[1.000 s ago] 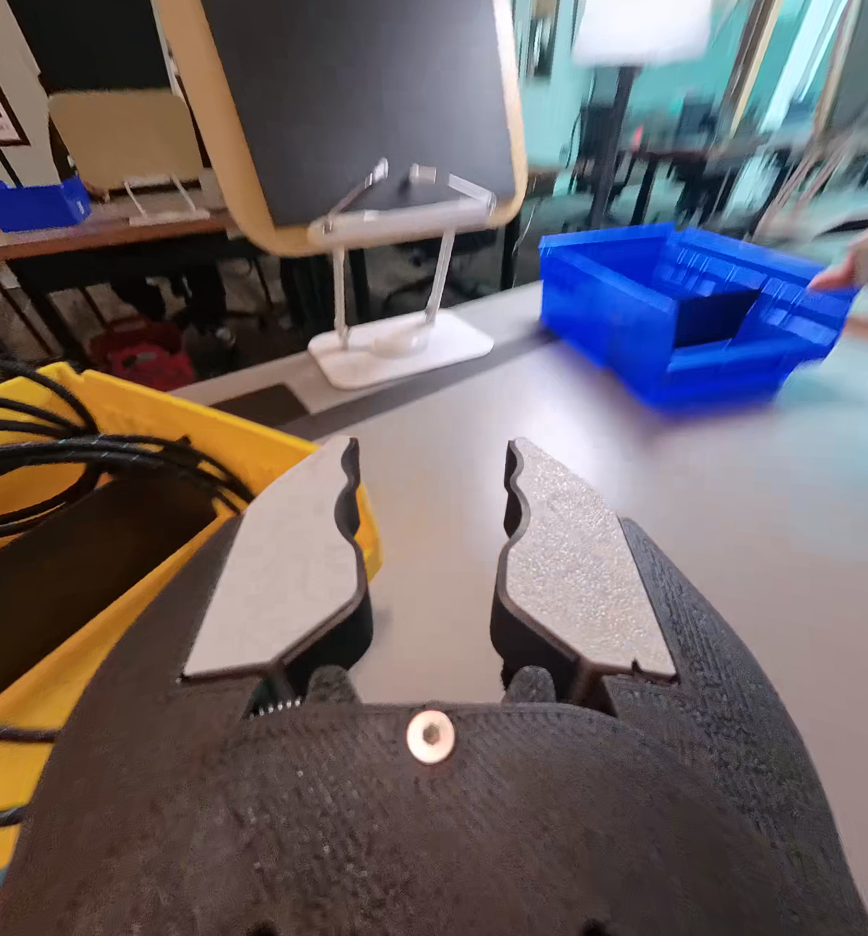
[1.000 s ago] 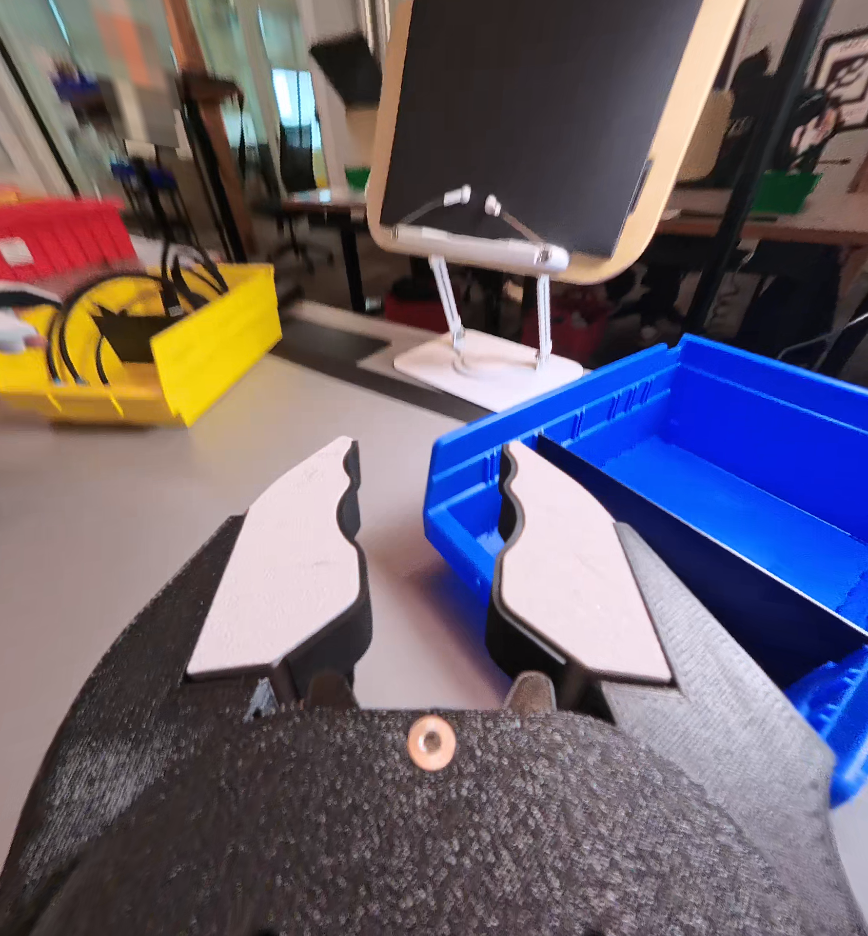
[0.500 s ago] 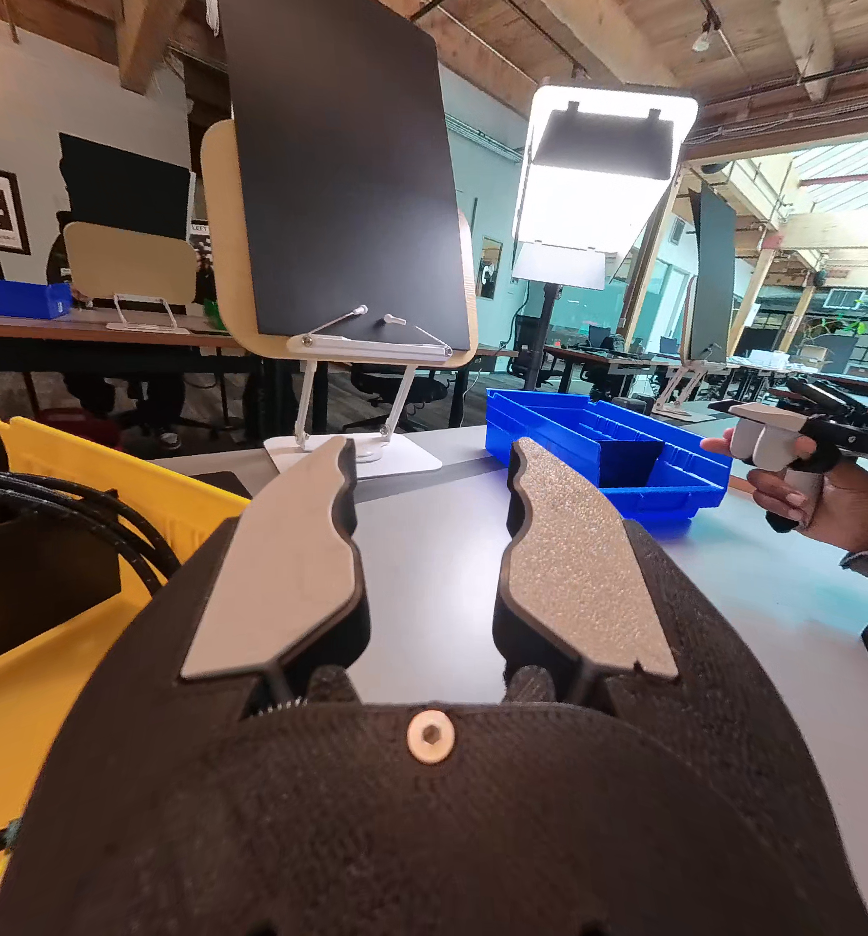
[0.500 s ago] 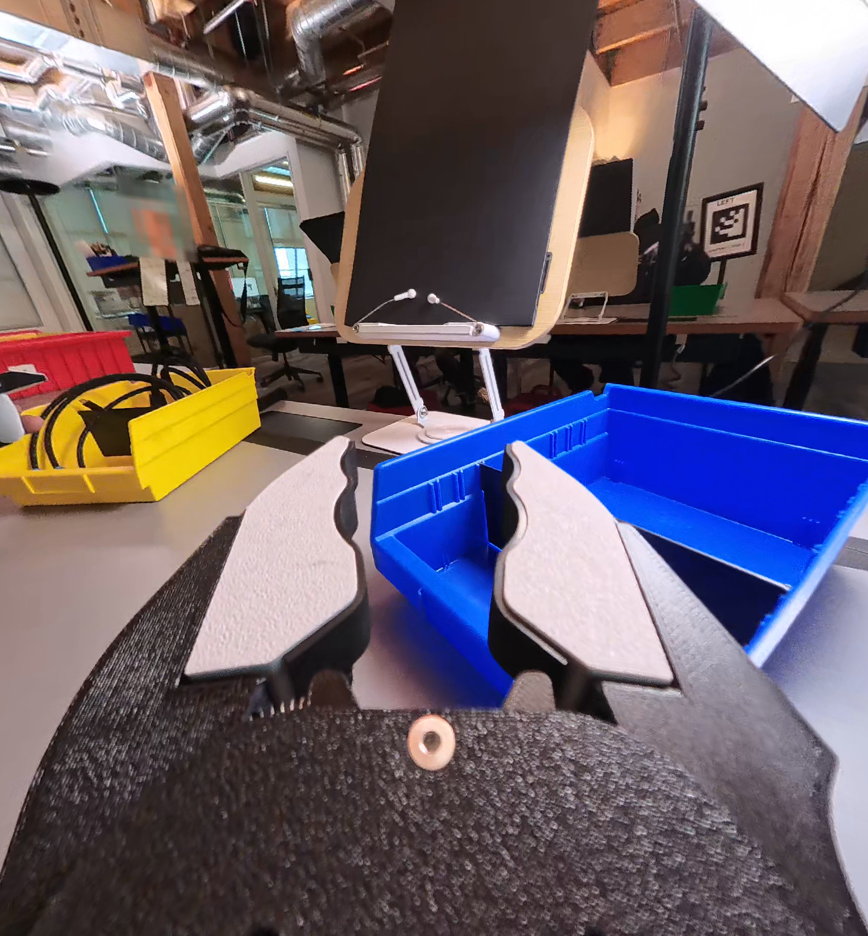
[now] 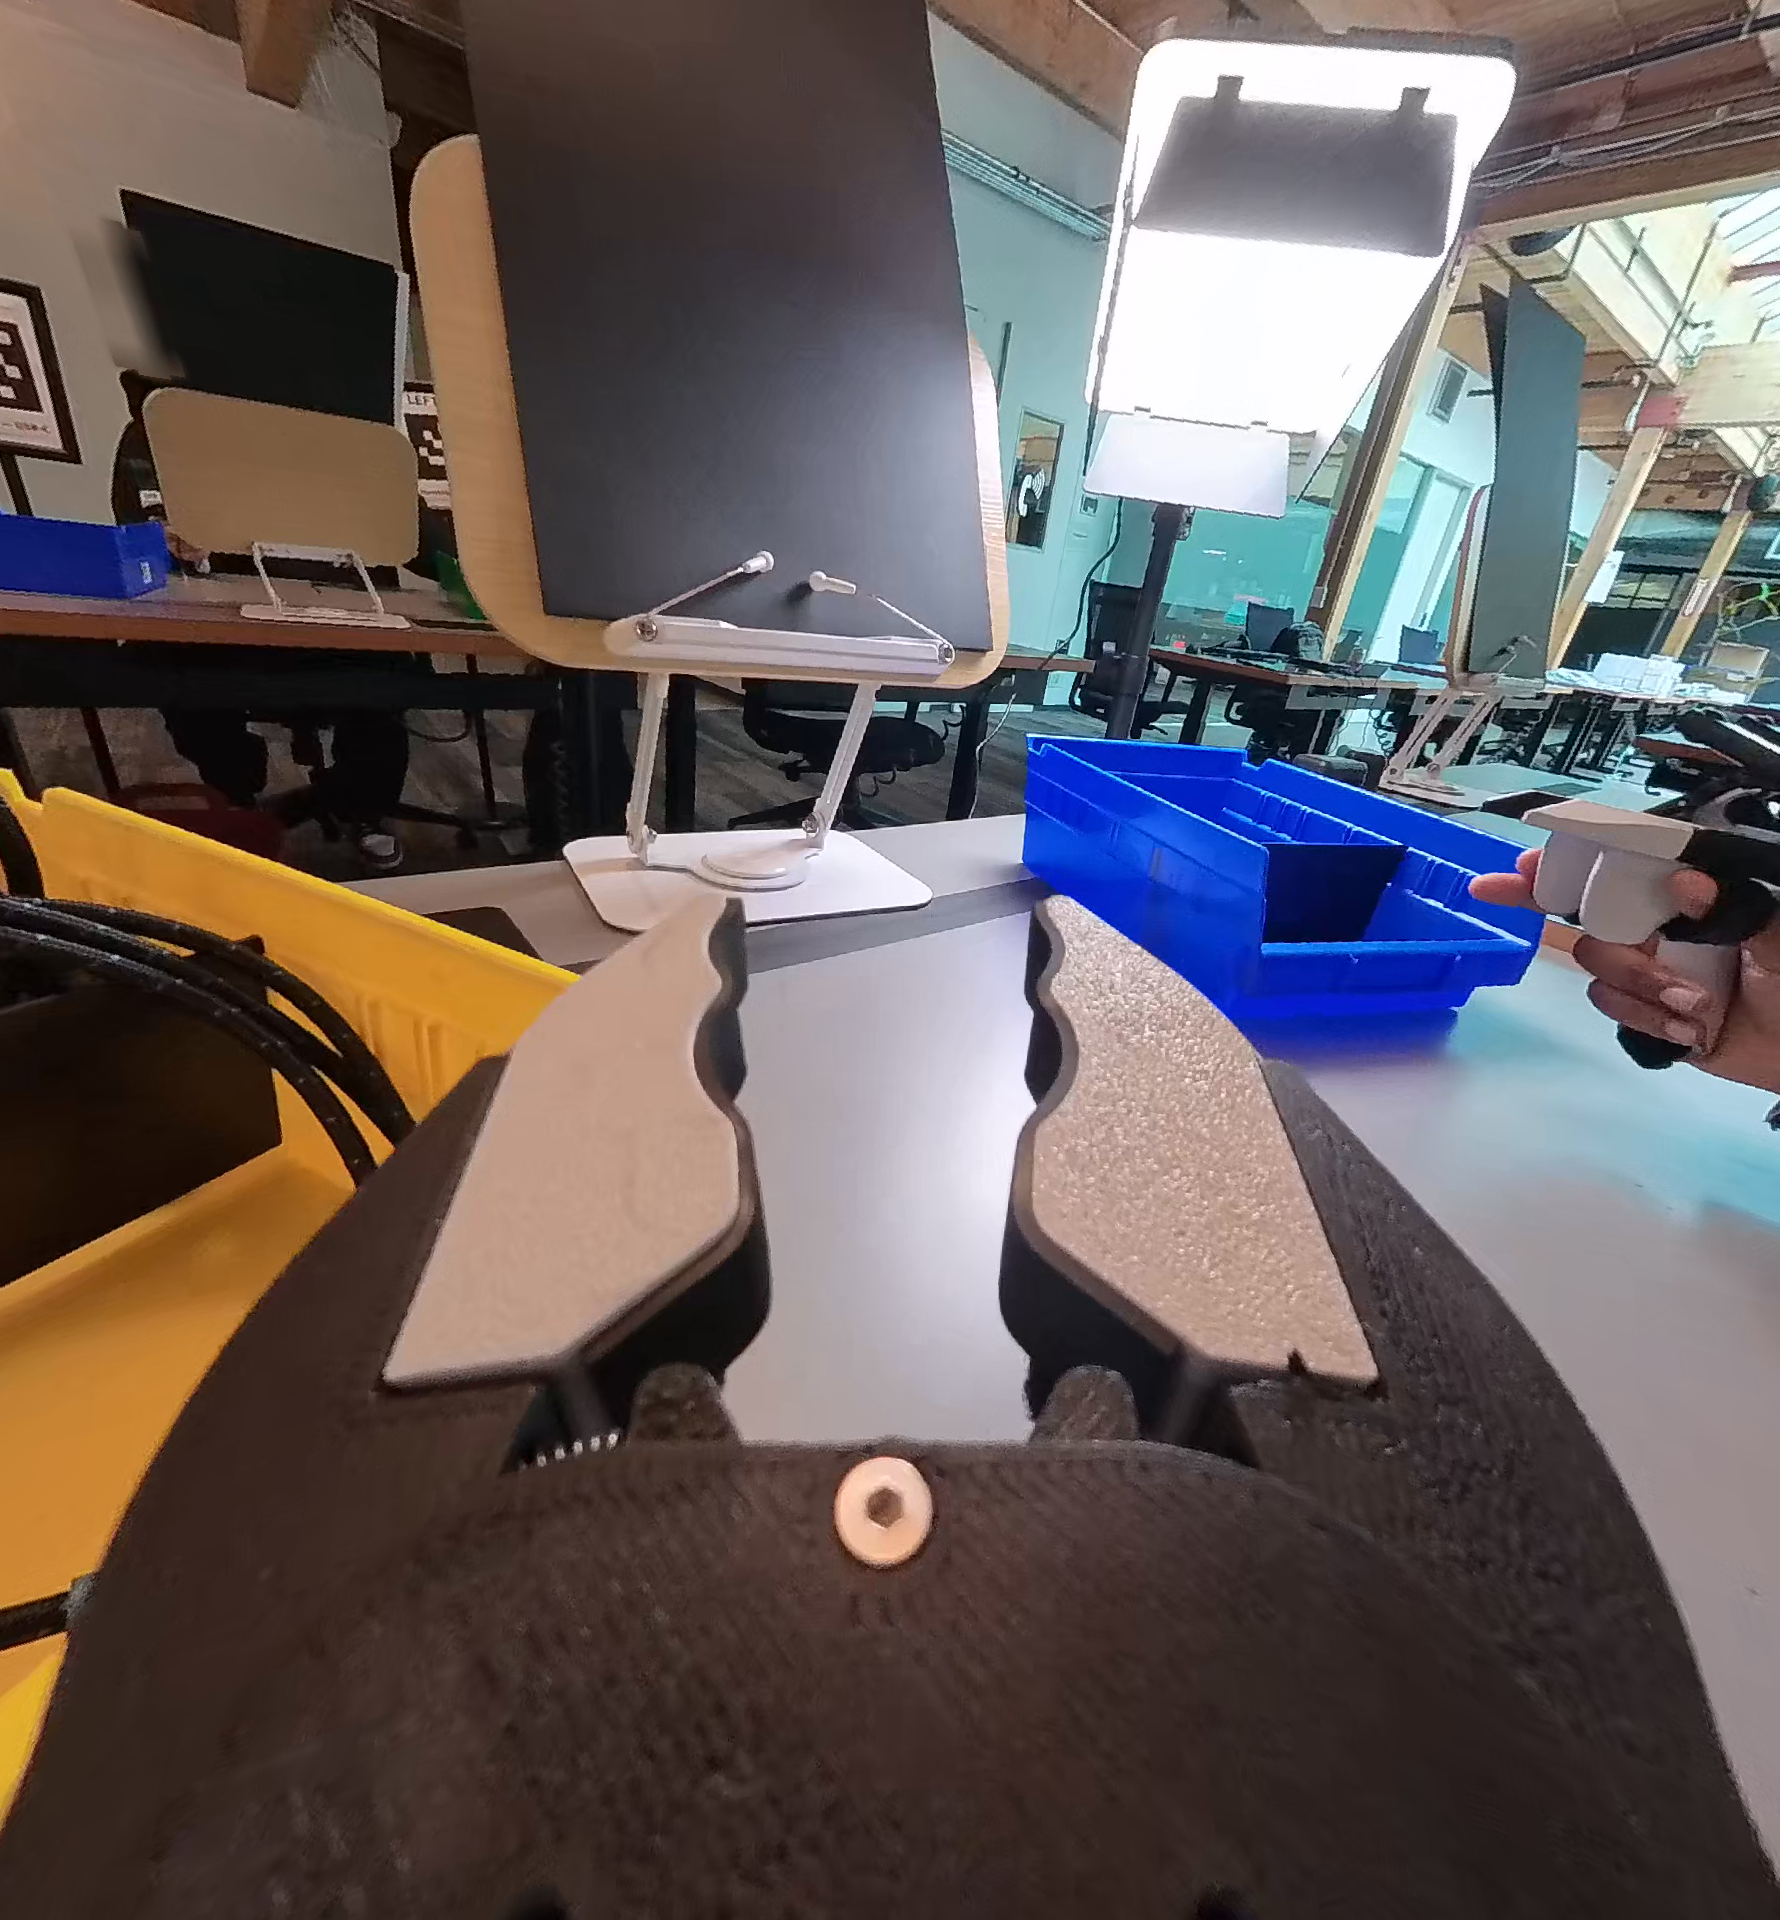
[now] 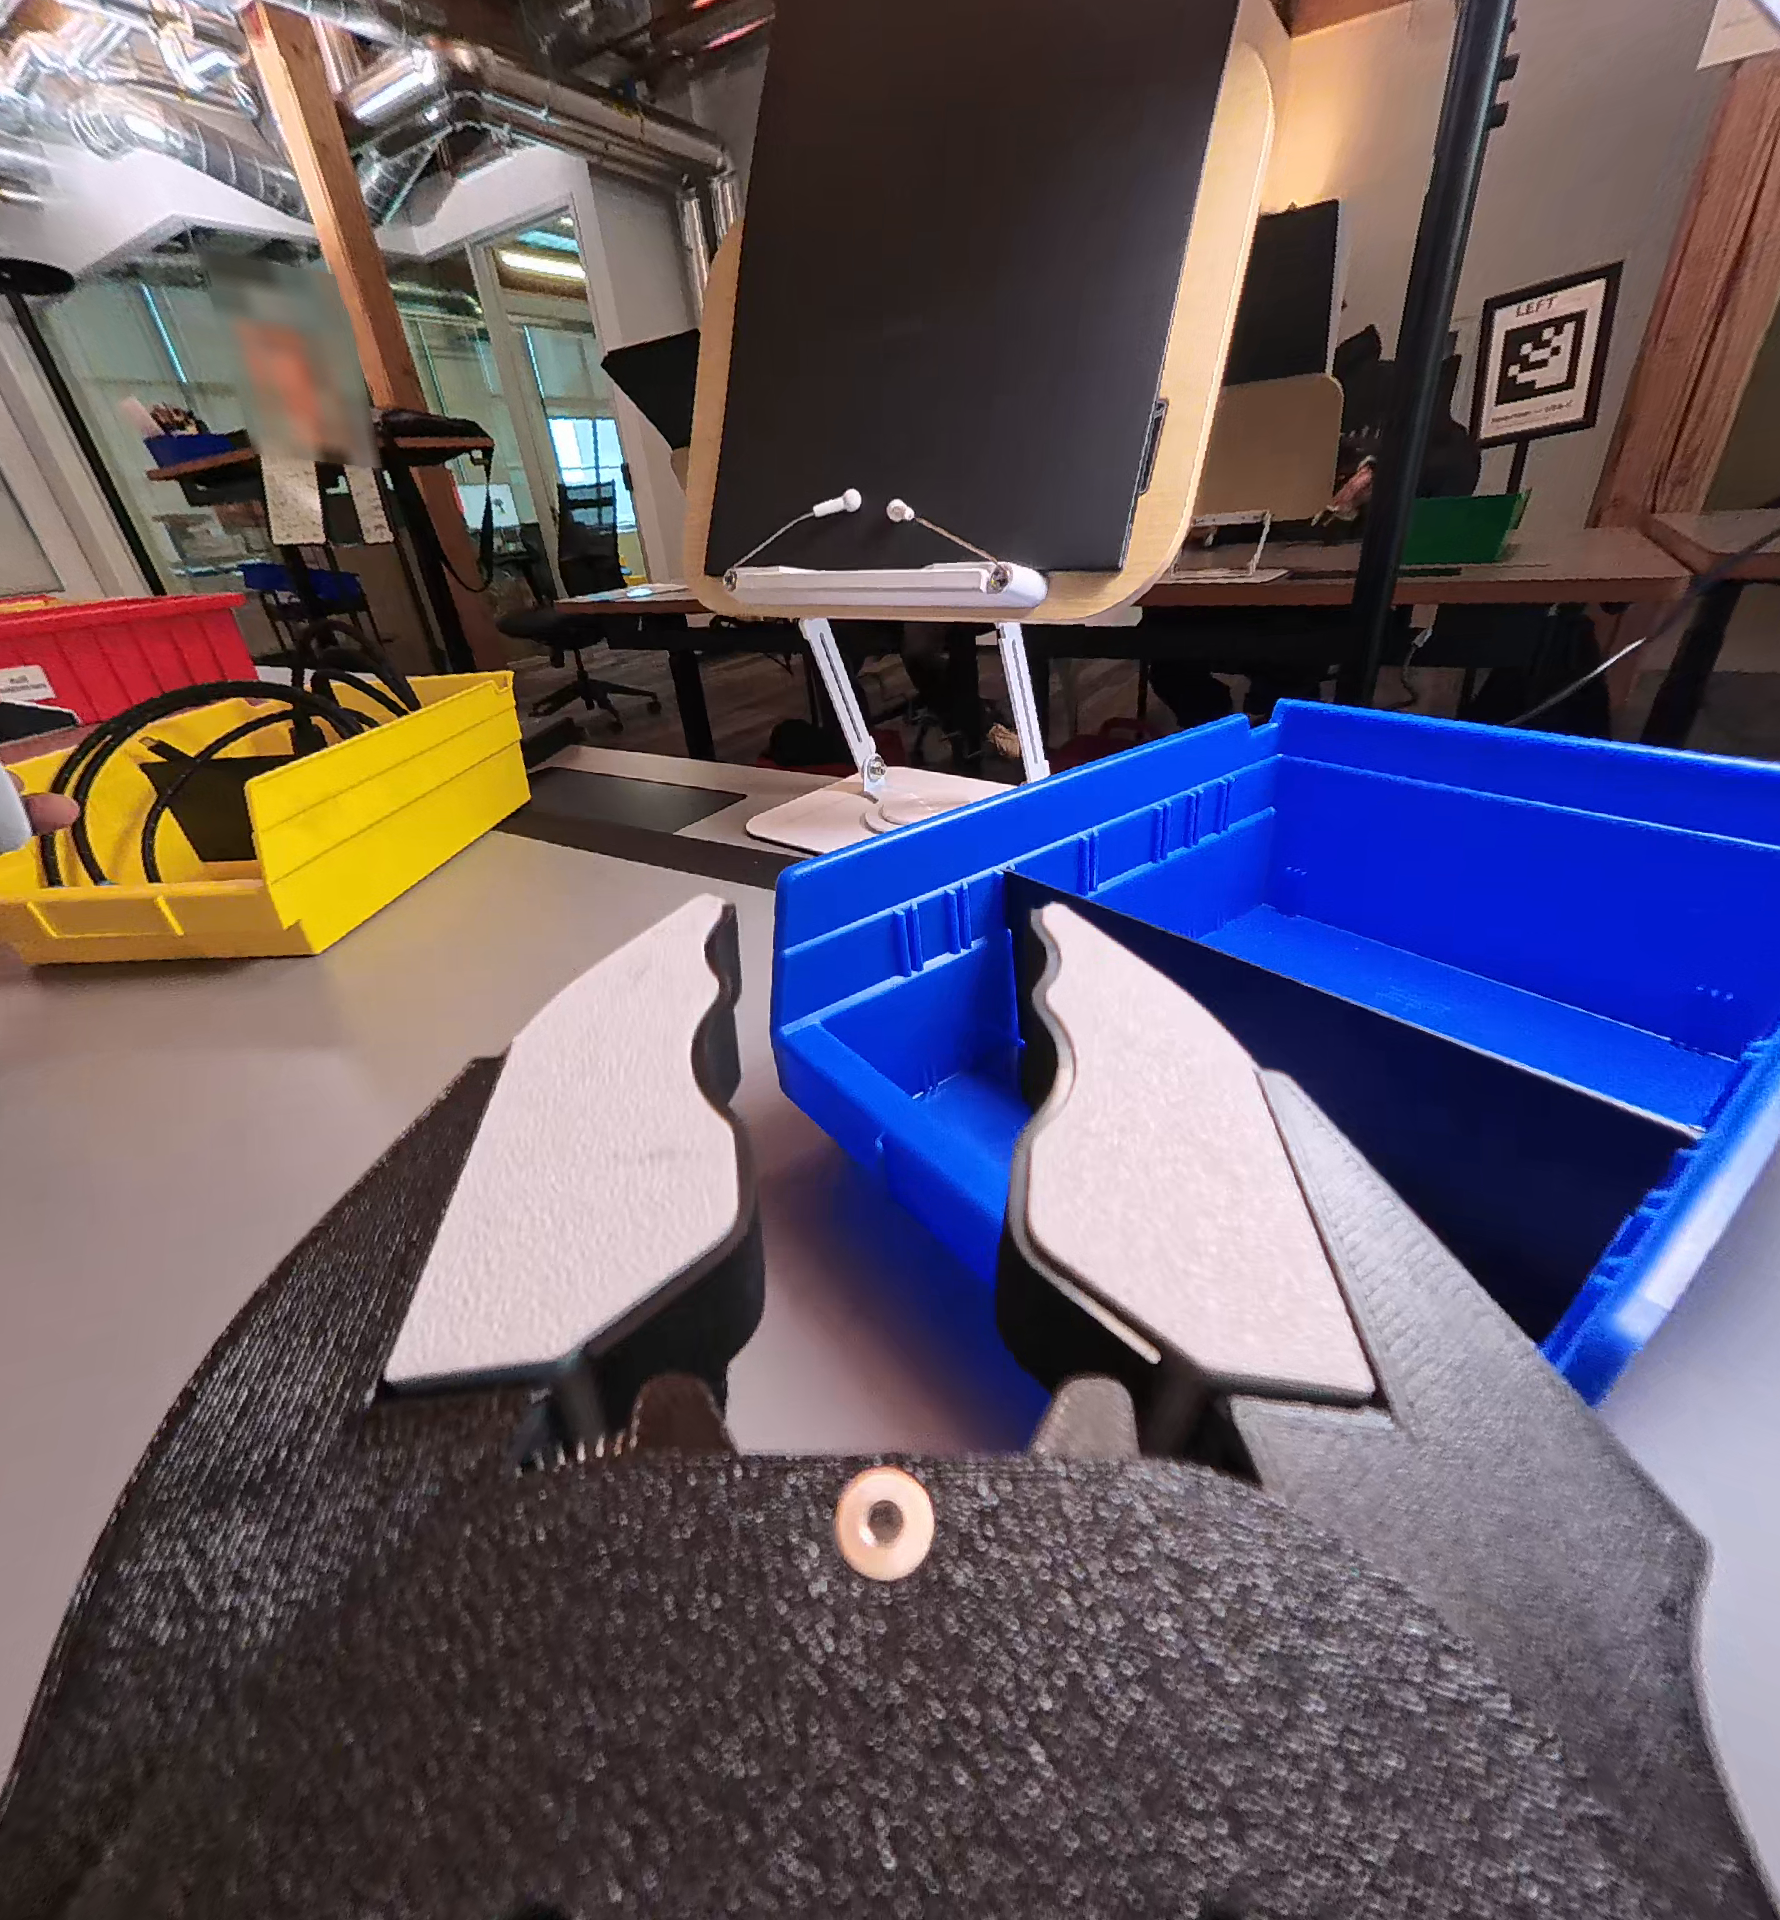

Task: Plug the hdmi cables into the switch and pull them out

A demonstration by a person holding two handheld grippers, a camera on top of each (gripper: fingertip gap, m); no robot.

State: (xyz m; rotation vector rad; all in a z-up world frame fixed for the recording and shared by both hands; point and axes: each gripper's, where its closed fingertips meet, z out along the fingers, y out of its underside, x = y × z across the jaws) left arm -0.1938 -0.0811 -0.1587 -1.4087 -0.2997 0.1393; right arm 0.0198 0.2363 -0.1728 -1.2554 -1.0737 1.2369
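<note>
Black HDMI cables (image 5: 190, 987) lie coiled in a yellow bin (image 5: 366, 997) at my left, over a black divider or box (image 5: 86, 1122); they also show in the right wrist view (image 6: 179, 748) inside the yellow bin (image 6: 366, 810). I cannot make out the switch. My left gripper (image 5: 881, 925) is open and empty over the grey table beside the yellow bin. My right gripper (image 6: 881, 925) is open and empty at the near corner of the blue bin (image 6: 1385, 935).
A blue bin (image 5: 1281, 894) with a black divider stands right of centre. A black panel on a white stand (image 5: 751, 873) stands at the table's back edge. A hand with the other gripper's handle (image 5: 1675, 914) is at the right. A red bin (image 6: 86, 655) sits behind the yellow one.
Both grippers have tilted up from looking down at the table to nearly level, then steadied. Both stay open and empty.
</note>
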